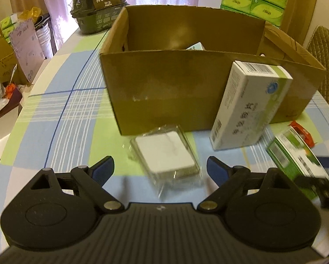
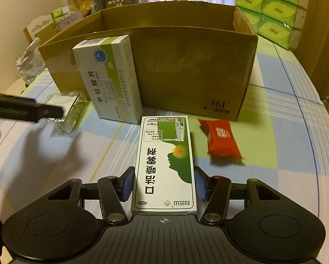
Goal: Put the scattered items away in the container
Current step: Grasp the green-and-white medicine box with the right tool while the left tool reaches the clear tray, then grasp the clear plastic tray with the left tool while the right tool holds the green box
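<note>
In the lower centre of the right wrist view, our right gripper (image 2: 164, 184) has its jaws narrowed onto the long sides of the green-and-white spray box (image 2: 164, 162), whose long axis runs straight ahead toward the cardboard box (image 2: 186, 70) at upper centre. In the left wrist view our left gripper (image 1: 160, 169) stands wide and empty, the clear-wrapped white packet (image 1: 166, 156) lying flat between and just ahead of its fingertips, tilted slightly left. We judge each arm nearest its own item; the upright white medicine box (image 1: 250, 107) and the red sachet (image 2: 221, 140) wait outside the carton.
</note>
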